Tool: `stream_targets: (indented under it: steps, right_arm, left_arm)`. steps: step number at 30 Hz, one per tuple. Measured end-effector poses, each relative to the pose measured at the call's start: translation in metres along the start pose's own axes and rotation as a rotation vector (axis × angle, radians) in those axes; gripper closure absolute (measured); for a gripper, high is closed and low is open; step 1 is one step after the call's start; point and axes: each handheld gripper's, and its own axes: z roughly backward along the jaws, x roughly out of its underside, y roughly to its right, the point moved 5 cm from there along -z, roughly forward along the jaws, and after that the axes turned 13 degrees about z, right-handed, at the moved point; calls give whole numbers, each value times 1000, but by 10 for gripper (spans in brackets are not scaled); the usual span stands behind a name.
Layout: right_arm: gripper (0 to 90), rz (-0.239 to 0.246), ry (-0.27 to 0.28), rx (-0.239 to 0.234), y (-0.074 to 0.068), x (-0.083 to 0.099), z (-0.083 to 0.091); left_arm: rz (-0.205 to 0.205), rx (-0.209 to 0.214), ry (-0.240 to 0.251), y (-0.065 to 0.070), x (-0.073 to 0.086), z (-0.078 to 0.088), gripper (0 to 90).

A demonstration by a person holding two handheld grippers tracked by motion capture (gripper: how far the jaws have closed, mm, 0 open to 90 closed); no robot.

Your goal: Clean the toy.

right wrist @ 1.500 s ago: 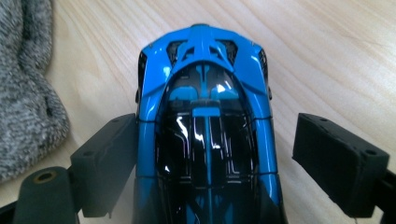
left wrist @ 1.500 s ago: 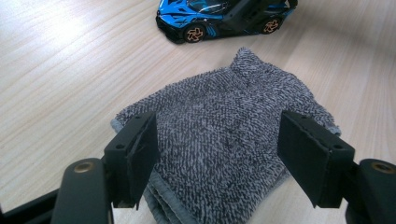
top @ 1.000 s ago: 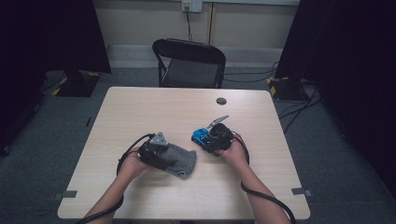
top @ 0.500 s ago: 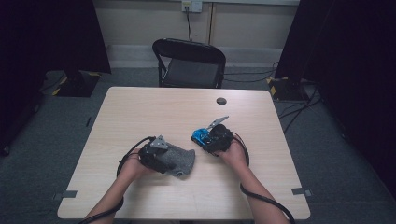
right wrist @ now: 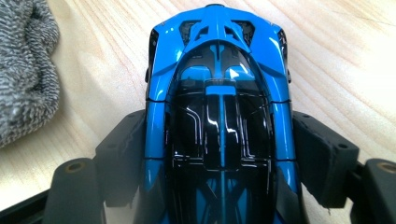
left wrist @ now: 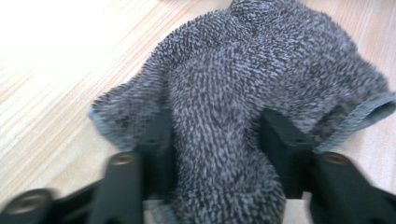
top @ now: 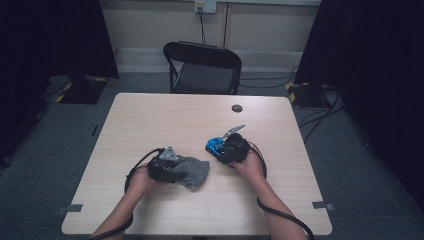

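A grey terry cloth (top: 194,172) (left wrist: 243,84) lies crumpled on the table's near left half. My left gripper (top: 177,171) (left wrist: 215,133) has a fold of it bunched between its pads; its jaws have just been closing and now press on the fabric. To the right, a blue and black toy car (top: 215,146) (right wrist: 219,93) sits on the wood with its nose pointing away from my right gripper (top: 223,150) (right wrist: 222,133). Those jaws have closed a little within the last second and clamp the car's two sides. A corner of the cloth (right wrist: 25,70) lies just left of the car.
The light wooden table (top: 175,115) has a small black round disc (top: 237,108) near its far edge. A black folding chair (top: 202,65) stands behind the table. Cables trail from both grippers toward the table's near edge.
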Motion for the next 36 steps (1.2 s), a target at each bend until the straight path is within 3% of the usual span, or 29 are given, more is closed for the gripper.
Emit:
stream_targets:
  steps: [7, 19, 22, 24, 27, 29, 36]
  right_arm:
    - [260, -8, -21, -3, 0, -2, 0]
    - [260, -6, -19, -6, -1, 0, 4]
    - [284, -21, -1, -21, -1, 1, 10]
    - [284, 1, -23, -9, -1, 3, 10]
    - [284, -22, 0, -29, -2, 6, 12]
    - [284, -10, -10, -20, -3, 7, 13]
    - [285, 4, 11, -23, -5, 4, 26]
  left_arm:
    - [43, -19, 4, 1, -1, 0, 567]
    - [95, 7, 9, -3, -2, 1, 567]
    - [82, 3, 8, -3, -3, 1, 553]
    - [86, 0, 7, -2, -3, 1, 550]
    - [88, -4, 8, -2, -3, 0, 548]
    - [94, -2, 8, -2, -4, 0, 548]
    - [146, -15, 6, -4, -5, 2, 580]
